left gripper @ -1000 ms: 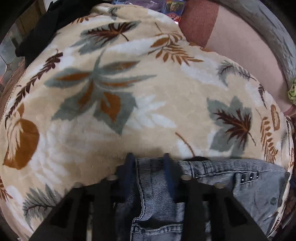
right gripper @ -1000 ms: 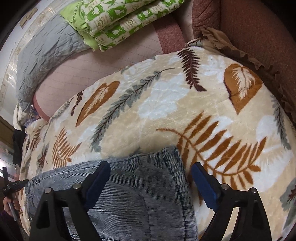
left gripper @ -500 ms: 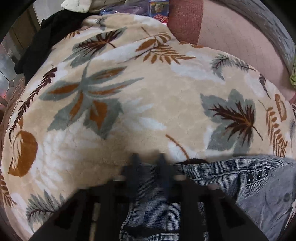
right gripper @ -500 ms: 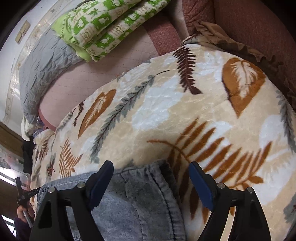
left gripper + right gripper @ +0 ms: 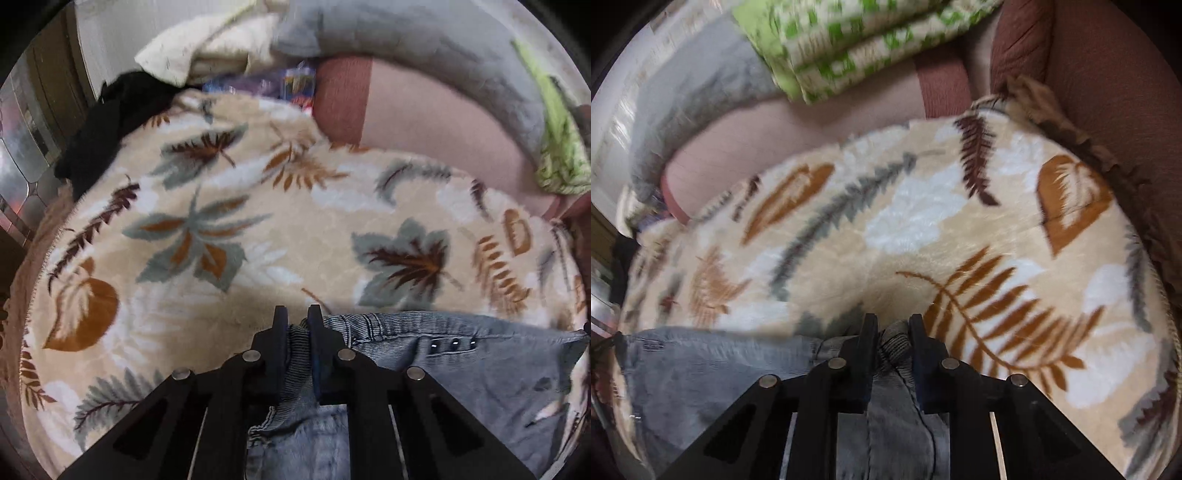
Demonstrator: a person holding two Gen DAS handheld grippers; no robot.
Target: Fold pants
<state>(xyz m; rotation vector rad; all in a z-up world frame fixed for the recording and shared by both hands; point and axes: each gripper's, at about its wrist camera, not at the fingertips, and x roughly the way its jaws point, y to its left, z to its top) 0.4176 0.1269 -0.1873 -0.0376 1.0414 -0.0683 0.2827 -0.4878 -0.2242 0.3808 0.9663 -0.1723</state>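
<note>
Left wrist view, left to right: black garment [image 5: 99, 144] bunched at upper left off the blanket edge, leaf-print blanket [image 5: 229, 229] filling the middle, left gripper [image 5: 295, 325] at bottom centre, jaws narrow and clamped on a bunched fold of the pants [image 5: 480, 369]. Grey denim runs from the pinch off to the lower right of the frame, three small studs visible near the top seam; fabric also hangs below the jaws at bottom centre. Pink sheet [image 5: 424, 122] at upper right, grey quilt [image 5: 406, 44] arcing above it, green-print cloth [image 5: 557, 147] at the far right edge. Right wrist view, left to right: pants [image 5: 701, 376] lie across the lower left, top edge against the blanket [image 5: 916, 221]. Right gripper [image 5: 892, 326] at bottom centre, jaws have just been closing and now pinch a crumpled ridge of denim between the pads; more denim drops below the jaws. Orange fern print on the blanket just right of the gripper. Green-print cloth [image 5: 857, 48] at top centre, brown upholstery [image 5: 1108, 74] at upper right. Both views carry motion blur.
</note>
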